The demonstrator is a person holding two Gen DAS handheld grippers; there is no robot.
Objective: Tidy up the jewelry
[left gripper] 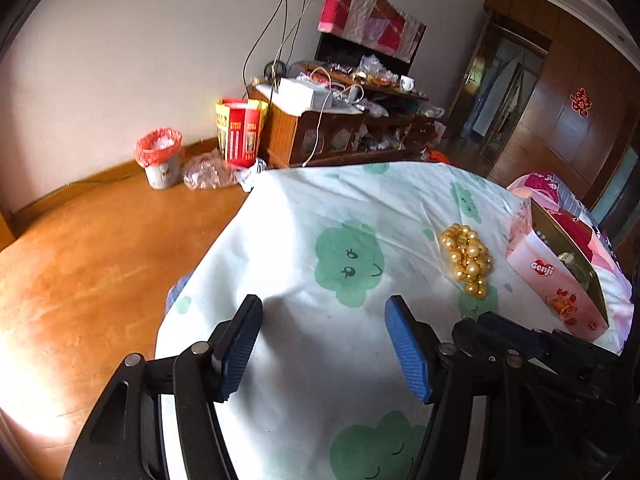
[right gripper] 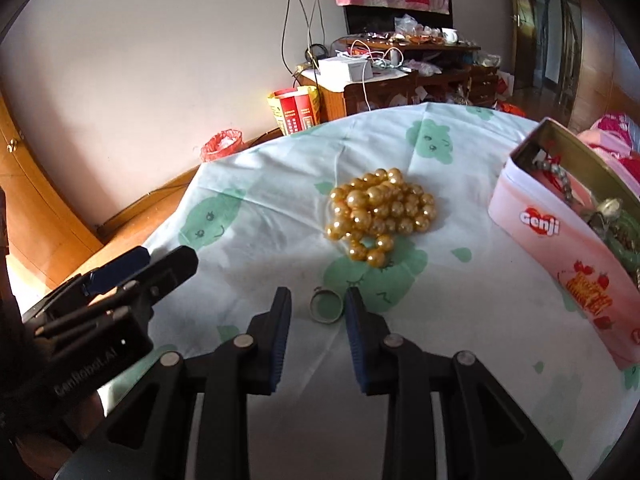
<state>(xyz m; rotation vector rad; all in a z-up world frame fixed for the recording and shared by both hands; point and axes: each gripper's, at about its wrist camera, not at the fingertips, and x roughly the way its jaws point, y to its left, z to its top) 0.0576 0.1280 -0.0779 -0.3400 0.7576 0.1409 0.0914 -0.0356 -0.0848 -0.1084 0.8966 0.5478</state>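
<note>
**Ring between the right jaws, beads and tin beyond**

The right gripper [right gripper: 318, 308] is pointing down at the cloth [right gripper: 260, 208], its jaws standing narrowly apart. A small metal ring [right gripper: 326, 309] is lying on the cloth between them; its right edge is sitting against the right pad, while a gap is showing on its left side, so it is lying framed, not clamped. Only the right wrist view is showing this ring; in the left view the right gripper's own body is hiding that spot.

The left gripper [left gripper: 324, 340] is hovering over bare cloth with its jaws standing wide and nothing between them. The right view is catching it from the side, at the lower left, just beside the right gripper.

Beyond the ring, a heap of gold beads [right gripper: 380, 212] is resting on the cloth, near the ring but apart from it. Both views are showing the heap.

To the right of the beads, a pink tin [right gripper: 560, 248] is standing open. The right view is looking into it, showing a tangle of chains and green pieces inside; the left view is showing mostly its outer wall and little of the contents.

Farther off, both views are showing a cluttered wooden cabinet [left gripper: 320, 128] against the wall and a bin [left gripper: 160, 160] with a red liner on the floor.
</note>
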